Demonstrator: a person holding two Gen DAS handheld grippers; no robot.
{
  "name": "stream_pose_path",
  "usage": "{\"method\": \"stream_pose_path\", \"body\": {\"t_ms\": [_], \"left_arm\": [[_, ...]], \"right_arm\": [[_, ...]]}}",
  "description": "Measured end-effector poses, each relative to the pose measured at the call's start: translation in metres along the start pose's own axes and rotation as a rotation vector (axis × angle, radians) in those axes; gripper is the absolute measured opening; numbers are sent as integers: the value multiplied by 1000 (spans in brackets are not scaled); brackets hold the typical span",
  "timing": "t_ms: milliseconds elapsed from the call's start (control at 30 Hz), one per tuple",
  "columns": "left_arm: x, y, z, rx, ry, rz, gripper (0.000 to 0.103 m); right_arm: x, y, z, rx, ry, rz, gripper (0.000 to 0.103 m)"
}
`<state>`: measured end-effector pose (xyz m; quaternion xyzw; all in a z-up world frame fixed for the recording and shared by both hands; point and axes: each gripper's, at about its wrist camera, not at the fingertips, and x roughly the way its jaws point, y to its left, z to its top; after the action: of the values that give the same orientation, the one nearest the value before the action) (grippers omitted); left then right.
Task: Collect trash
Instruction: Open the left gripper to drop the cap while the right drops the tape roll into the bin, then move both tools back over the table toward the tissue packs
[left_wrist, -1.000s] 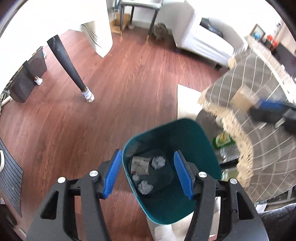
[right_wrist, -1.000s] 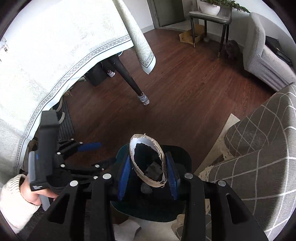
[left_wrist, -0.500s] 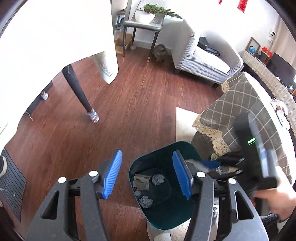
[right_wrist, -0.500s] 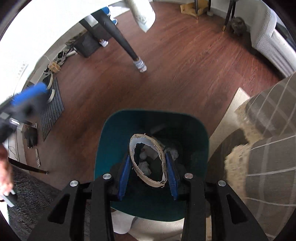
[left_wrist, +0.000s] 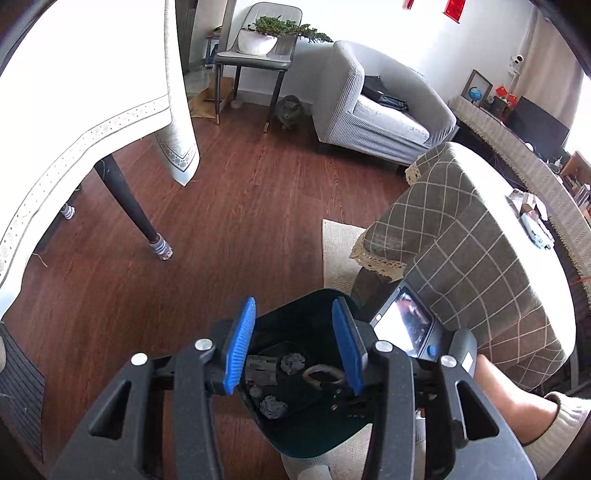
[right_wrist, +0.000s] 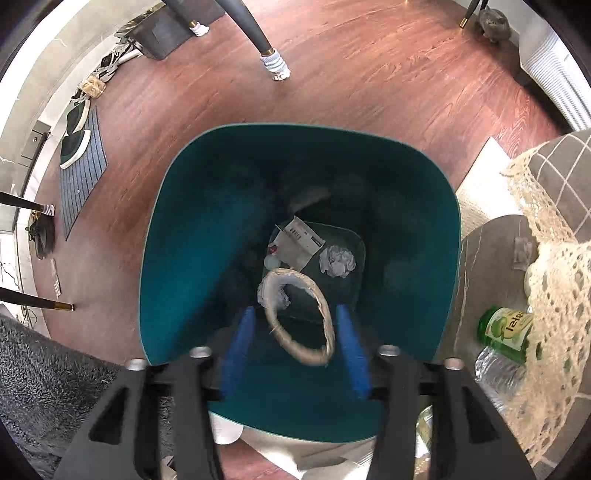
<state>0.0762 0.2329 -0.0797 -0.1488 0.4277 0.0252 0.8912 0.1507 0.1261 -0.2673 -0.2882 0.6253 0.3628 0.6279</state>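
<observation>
Torn paper ring (right_wrist: 301, 314) inside teal bin (right_wrist: 192, 236)

- Right gripper (right_wrist: 293, 343) points straight down, blue pads parted, jaws opening, nothing pressed between them.
- Left gripper (left_wrist: 293, 345) tilts downward, jaws closing on nothing.
- A hand (left_wrist: 506, 402) grips the right tool's handle.

Floor (right_wrist: 369, 74): dark red-brown wood planks. Teal bin (right_wrist: 192, 240) stands on it. Striped mat (right_wrist: 83, 173) well left of bin. Pale rug (right_wrist: 484, 173) just right of bin. Sock-capped table leg (right_wrist: 273, 62) beyond bin.
</observation>
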Motion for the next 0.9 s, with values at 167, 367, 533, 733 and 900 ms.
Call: {"method": "stream_pose_path", "body": {"t_ms": [167, 367, 533, 733, 900], "left_arm": [[-7, -3, 6, -1, -21, -2, 45], [-22, -10, 19, -7, -70, -16, 45], [-36, -24, 29, 29, -121, -2, 45], [-43, -34, 35, 31, -157, -2, 45], [-41, -40, 40, 23, -150, -14, 45]], "right_arm": [[-8, -4, -5, 1, -18, 14, 61], [-37, -6, -12, -7, -78, 45, 60], [-66, 3, -16, -35, -145, 70, 51], [-104, 11, -22, -64, -241, 64, 43], [-150, 5, -31, -62, -357, 38, 41]]}}
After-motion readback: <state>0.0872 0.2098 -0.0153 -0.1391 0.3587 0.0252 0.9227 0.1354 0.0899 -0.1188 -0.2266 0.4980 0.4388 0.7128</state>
